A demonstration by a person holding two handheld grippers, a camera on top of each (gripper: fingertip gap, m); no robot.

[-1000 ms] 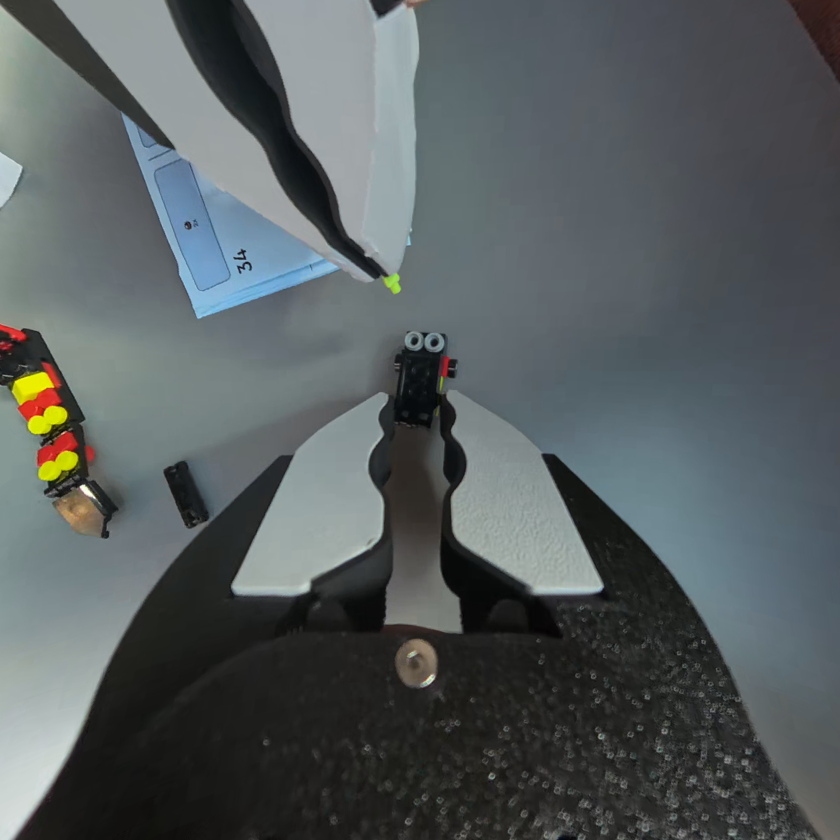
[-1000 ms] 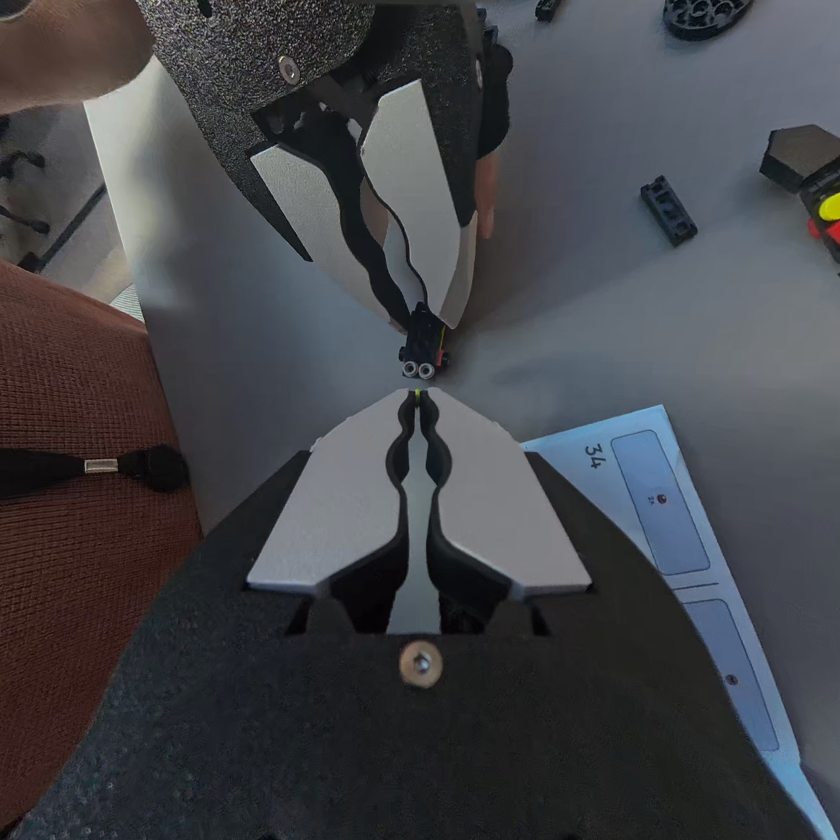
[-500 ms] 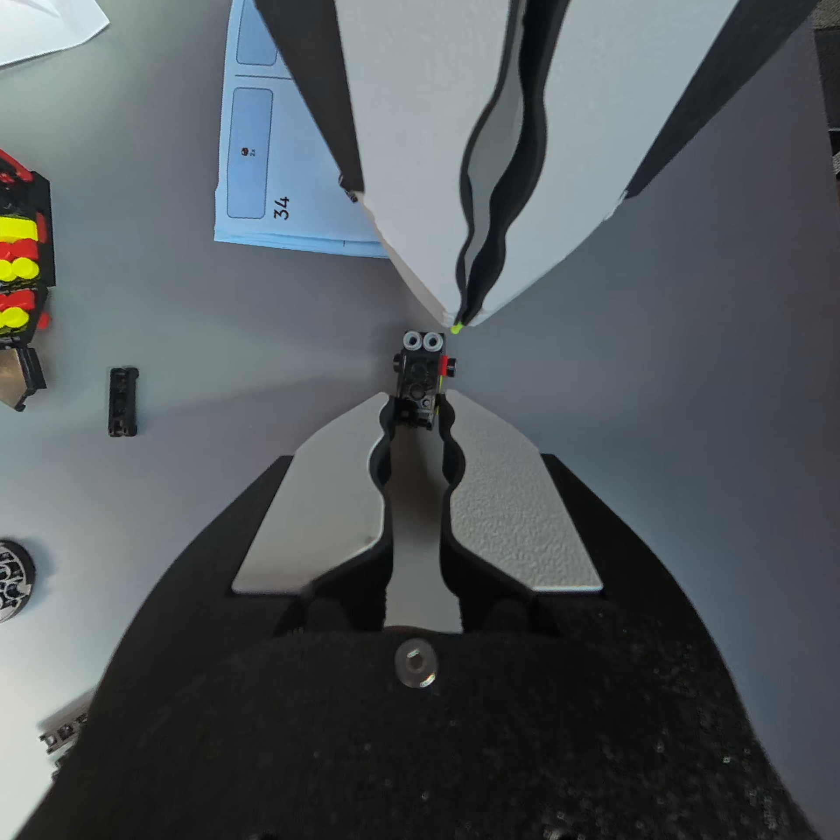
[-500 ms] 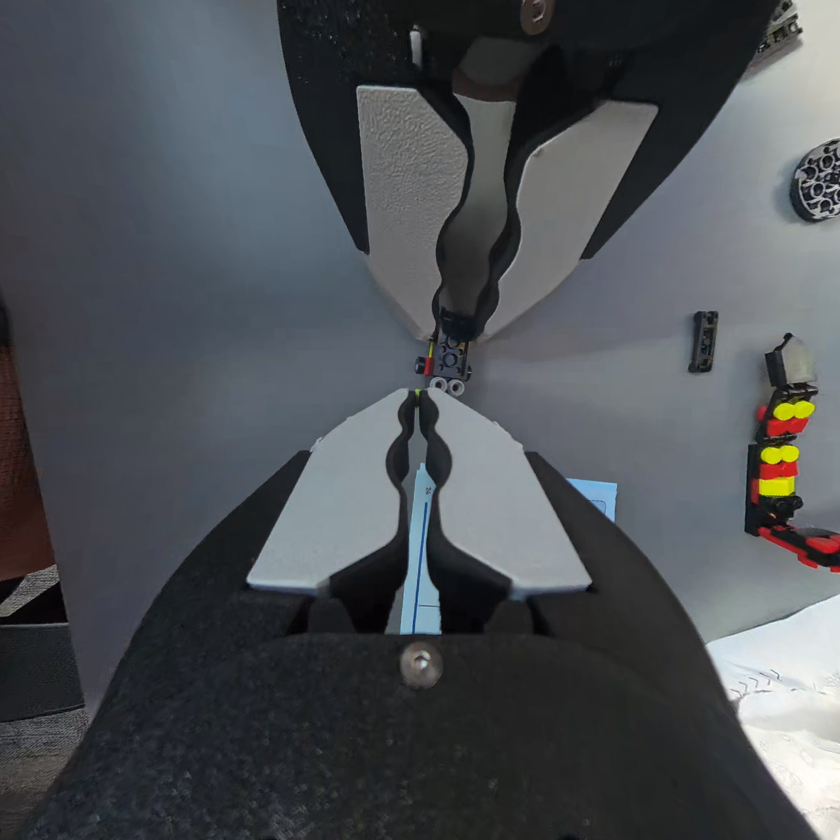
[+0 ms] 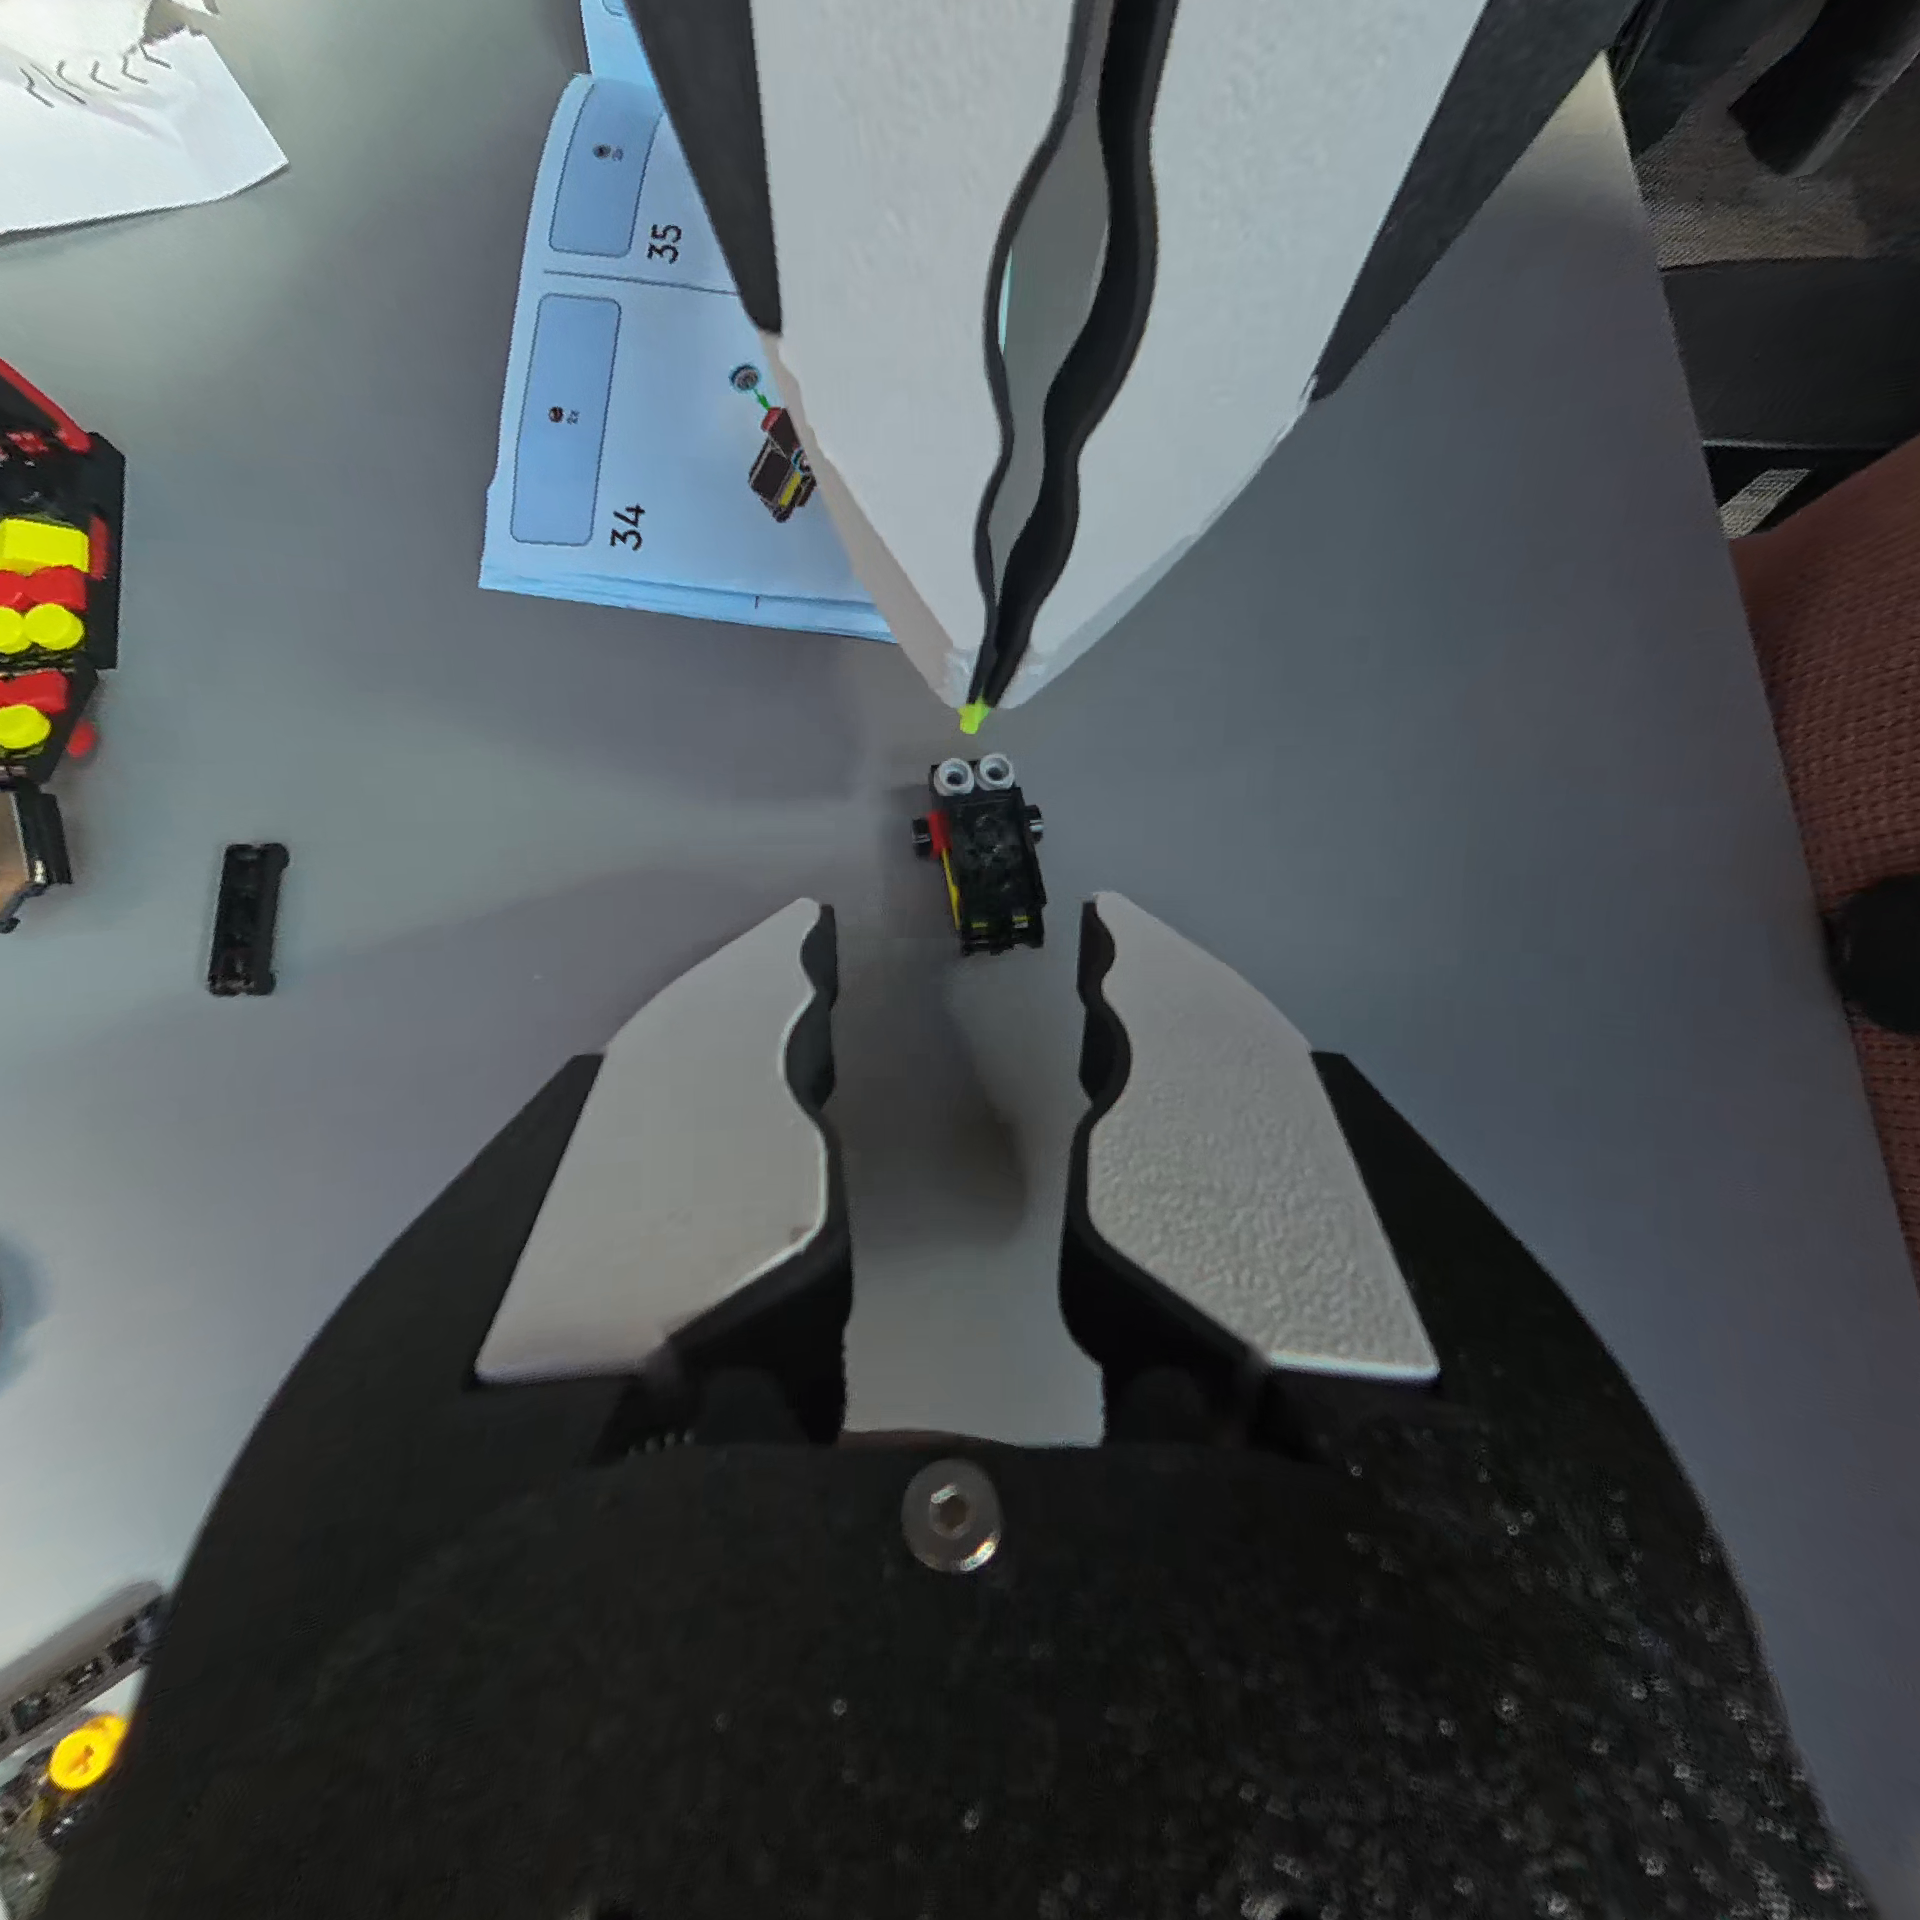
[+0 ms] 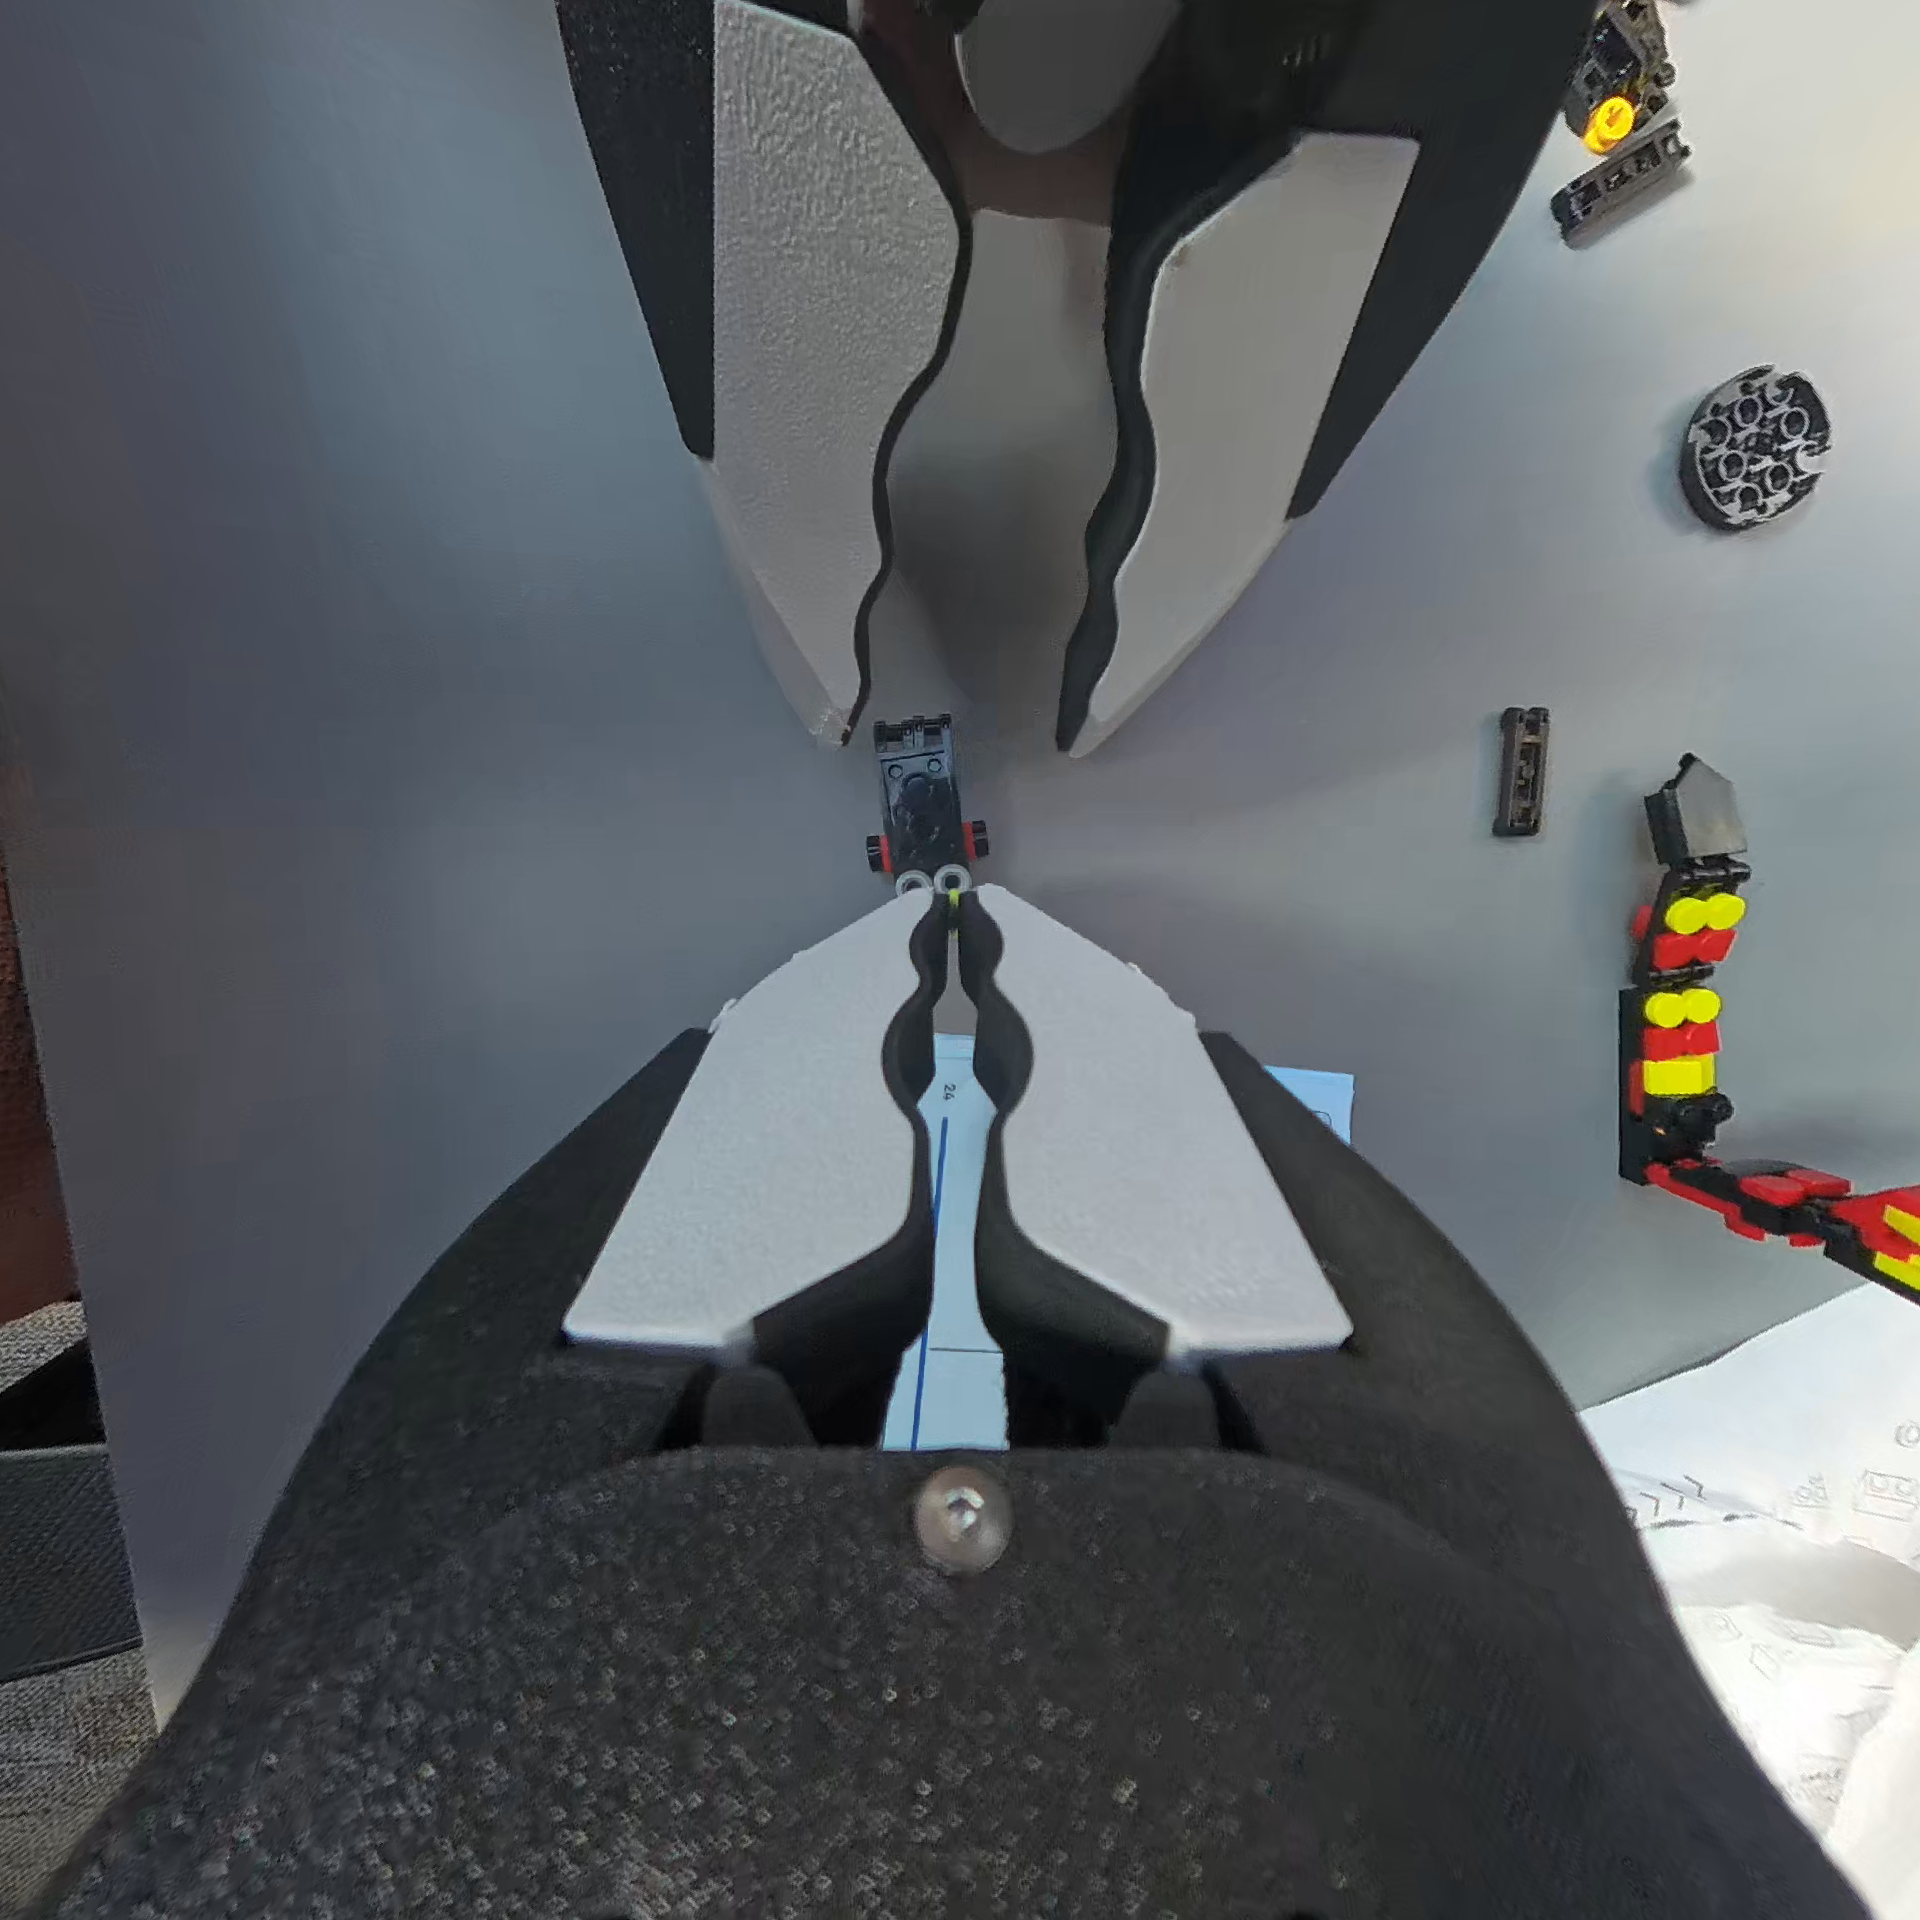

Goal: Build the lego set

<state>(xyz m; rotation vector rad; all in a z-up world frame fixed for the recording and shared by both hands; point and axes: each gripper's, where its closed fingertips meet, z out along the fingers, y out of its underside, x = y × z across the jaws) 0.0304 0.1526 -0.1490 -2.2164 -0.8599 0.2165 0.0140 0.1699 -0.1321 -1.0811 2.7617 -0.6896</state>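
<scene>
Left tongs (image 5: 956, 914) have released the small black assembly (image 5: 982, 857) (now open); right tongs (image 6: 948, 902) pinch a lime-green piece (image 5: 974, 717).

Each handheld tool has a rough, speckled black body with one silver screw at its centre. Left tool (image 5: 956, 914) and right tool (image 6: 943, 899) both carry two pale grey textured fingers edged with wavy black pads.

Two tools showed, left (image 5: 956, 914) and right (image 6: 943, 896); one small black assembly (image 5: 981, 852) with two grey studs at centre frame; one lime piece (image 5: 974, 717); one loose black brick (image 5: 245, 918) at left; one black round plate (image 6: 1754, 447) at upper right; one red-and-yellow build (image 6: 1683, 997); one blue instruction booklet (image 5: 623, 416).
</scene>
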